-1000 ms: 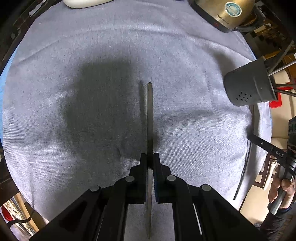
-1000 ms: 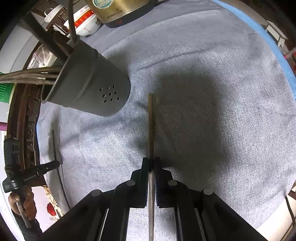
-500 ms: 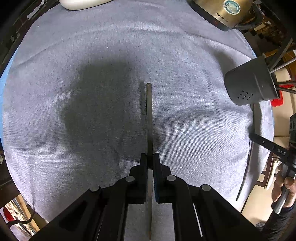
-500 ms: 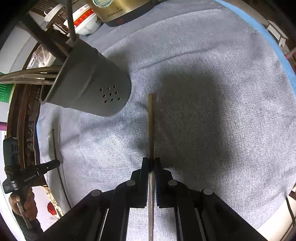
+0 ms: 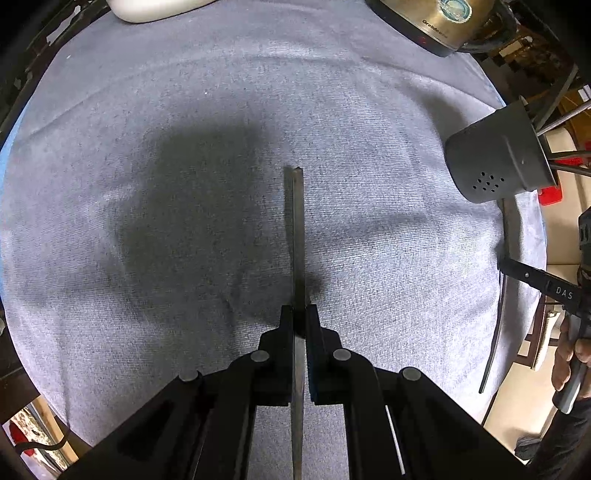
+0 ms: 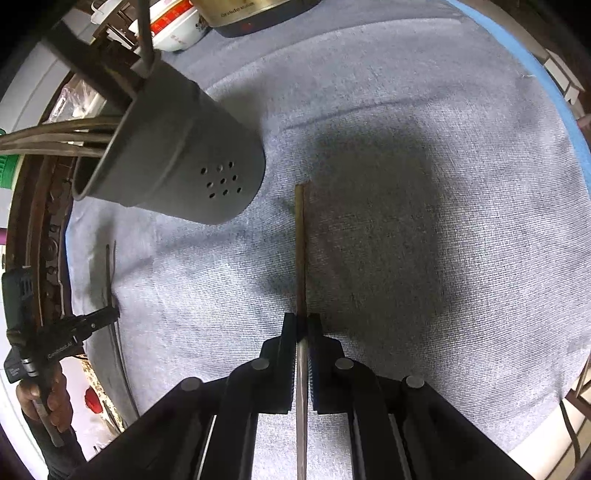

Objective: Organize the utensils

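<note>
Utensils are the concern here: each gripper has one slim rod-like piece, and more stand in a grey perforated metal holder (image 6: 173, 155) near the edge of the round table.

The left gripper (image 5: 300, 321) has its fingers pressed together on a thin, flat, dull-grey metal utensil (image 5: 296, 236), which runs straight ahead between them and ends above the cloth. The right gripper (image 6: 302, 326) is likewise clamped on a slender brownish stick-like utensil (image 6: 300, 251), possibly a chopstick, whose tip ends just beside the holder's base. Both grippers point steeply down, so the pieces hang almost upright, which probably suits dropping them end-first into the holder's mouth.

The holder is a smooth tapered cup with small drain holes low on its wall; several long handles jut from its rim. A grey woven tablecloth (image 5: 221, 110) with a fine ribbed texture covers the table. Another thin dark utensil (image 5: 496, 317) lies on the cloth by the table edge. A brass-coloured kettle (image 5: 436, 18) sits at the far side.
</note>
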Tool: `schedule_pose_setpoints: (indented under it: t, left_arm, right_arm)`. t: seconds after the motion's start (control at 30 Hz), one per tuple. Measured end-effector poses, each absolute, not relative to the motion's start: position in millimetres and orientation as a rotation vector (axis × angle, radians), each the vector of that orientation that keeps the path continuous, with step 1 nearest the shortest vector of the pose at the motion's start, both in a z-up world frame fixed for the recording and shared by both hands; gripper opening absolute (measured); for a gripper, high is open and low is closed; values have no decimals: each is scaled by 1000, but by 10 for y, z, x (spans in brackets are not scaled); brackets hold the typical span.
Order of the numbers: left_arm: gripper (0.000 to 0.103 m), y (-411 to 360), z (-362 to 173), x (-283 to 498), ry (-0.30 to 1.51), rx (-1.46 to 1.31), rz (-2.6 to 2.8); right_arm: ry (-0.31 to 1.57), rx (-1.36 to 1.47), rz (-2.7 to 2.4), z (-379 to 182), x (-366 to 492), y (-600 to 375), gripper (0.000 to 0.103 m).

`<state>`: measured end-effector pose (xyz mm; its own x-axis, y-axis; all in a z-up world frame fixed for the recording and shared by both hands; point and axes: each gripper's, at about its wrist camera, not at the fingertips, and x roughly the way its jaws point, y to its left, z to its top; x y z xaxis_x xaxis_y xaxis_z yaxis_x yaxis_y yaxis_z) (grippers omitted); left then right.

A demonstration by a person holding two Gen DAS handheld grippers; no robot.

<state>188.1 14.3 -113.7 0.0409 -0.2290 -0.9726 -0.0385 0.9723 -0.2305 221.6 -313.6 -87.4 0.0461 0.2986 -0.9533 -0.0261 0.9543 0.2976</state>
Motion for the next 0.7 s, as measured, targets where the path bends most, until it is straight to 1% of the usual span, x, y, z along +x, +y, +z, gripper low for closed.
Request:
schedule_pose_setpoints:
  t: [0.23,0.37,0.57,0.63,0.7]
  left_arm:
    - [6,274,-949,1814,1476,-247,-152]
    - [5,322,-744,1794,1410,-266,-143]
    - [5,318,-314,1680,1235,-277,-99]
    - [5,298,-166,1623,1150,-254,-55]
    - [5,294,-102,1551,1096,-256,-30]
  right_arm:
    - [1465,255,237,-919,2084,-3081,6]
    - [1389,323,249,-799,1997,-3175,6]
    - [1224,438,244,-536,1891,-3385,6]
    - [1172,447,228,-439,1874,-3450,6]
    - [1126,468,218,-384,1835,-3509,6]
